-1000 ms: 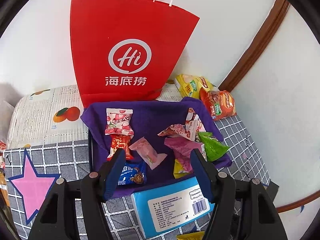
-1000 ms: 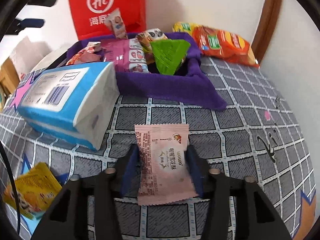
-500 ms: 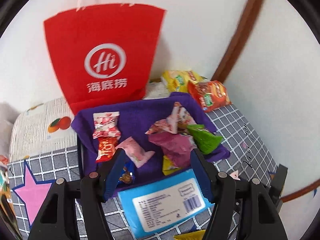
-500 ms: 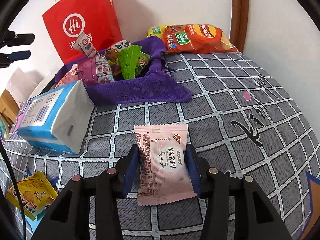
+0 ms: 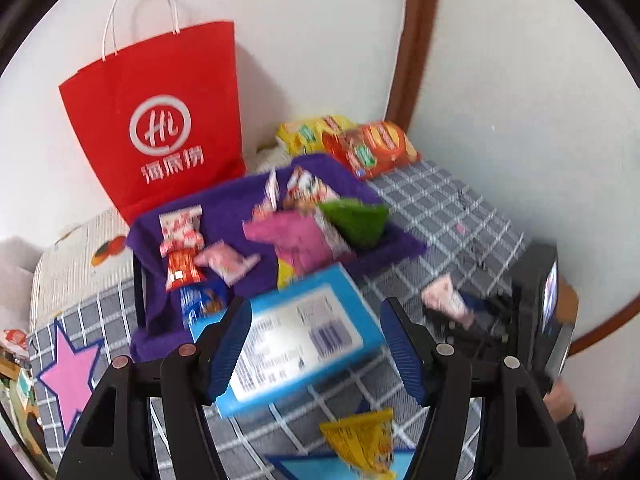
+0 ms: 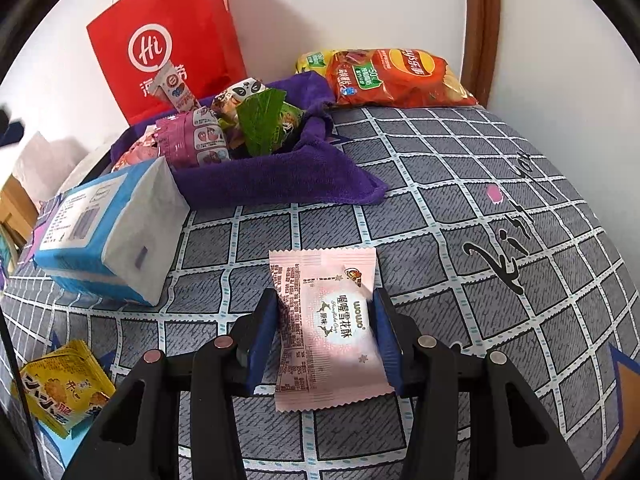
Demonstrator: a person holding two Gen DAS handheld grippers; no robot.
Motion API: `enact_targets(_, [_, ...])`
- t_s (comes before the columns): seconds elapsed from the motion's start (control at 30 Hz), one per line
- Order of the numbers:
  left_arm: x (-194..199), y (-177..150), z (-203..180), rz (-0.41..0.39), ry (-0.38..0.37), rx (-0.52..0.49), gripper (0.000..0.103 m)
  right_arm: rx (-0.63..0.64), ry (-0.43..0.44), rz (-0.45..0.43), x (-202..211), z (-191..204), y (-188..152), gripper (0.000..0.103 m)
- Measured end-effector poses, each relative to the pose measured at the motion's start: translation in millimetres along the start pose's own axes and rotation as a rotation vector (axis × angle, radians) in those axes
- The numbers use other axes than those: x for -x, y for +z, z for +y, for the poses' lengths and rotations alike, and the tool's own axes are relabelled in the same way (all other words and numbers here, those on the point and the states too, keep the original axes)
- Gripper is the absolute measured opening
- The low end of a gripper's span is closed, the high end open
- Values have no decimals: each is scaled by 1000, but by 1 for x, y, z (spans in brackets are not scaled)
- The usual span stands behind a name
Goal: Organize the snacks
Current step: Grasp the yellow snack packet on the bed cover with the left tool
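Ahead of the right gripper (image 6: 326, 330), across the grey checked cloth (image 6: 460, 216), lies a purple-towel-lined tray (image 6: 280, 176) heaped with small wrapped snacks. Behind the tray stands a red paper carrier bag with white logo (image 6: 168, 40). Beyond the tray on the gripper's right lies an orange crisp packet (image 6: 396, 78). A blue-and-white tissue pack (image 6: 108, 232) lies ahead on its left, touching the tray's near edge. A yellow snack sachet (image 6: 64, 390) lies low on its left.

Task item: a flat pale-pink snack packet with dark print and crimped ends (image 6: 326, 324), lengthwise between the right gripper's blue pads. Both pads press its sides: pinched. Packet's far end projects past the fingertips; whether it rests on the cloth, cannot tell.

Left gripper (image 5: 316, 350): jaws spread, nothing between the pads. It hangs over the tissue pack (image 5: 296, 336), the tray (image 5: 224, 240) beyond. Picture blurred.

Against a second ago: left view has swung, so the right gripper with pink packet (image 5: 444, 300) now shows off to its right. In the right view the tissue pack sits farther left. Grip on the packet unchanged.
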State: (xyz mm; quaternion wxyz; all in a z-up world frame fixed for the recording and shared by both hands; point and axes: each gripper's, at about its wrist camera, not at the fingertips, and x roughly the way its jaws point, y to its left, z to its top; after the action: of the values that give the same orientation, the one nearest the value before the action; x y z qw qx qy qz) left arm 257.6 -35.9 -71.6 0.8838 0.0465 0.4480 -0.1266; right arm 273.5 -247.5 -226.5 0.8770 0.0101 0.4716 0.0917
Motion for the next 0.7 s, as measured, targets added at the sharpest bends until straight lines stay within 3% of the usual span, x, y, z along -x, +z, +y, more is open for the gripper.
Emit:
enact_targets(0.4, [-12, -86, -29, 111, -97, 5, 65, 9, 34, -7, 17, -11, -13, 45])
enact_targets(0.57, [-23, -110, -41, 138, -43, -21, 65, -54, 38, -23, 26, -29, -21, 45])
enact_targets(0.7, [-37, -123, -38, 167, -32, 14, 65, -49, 29, -30, 32, -30, -26, 45])
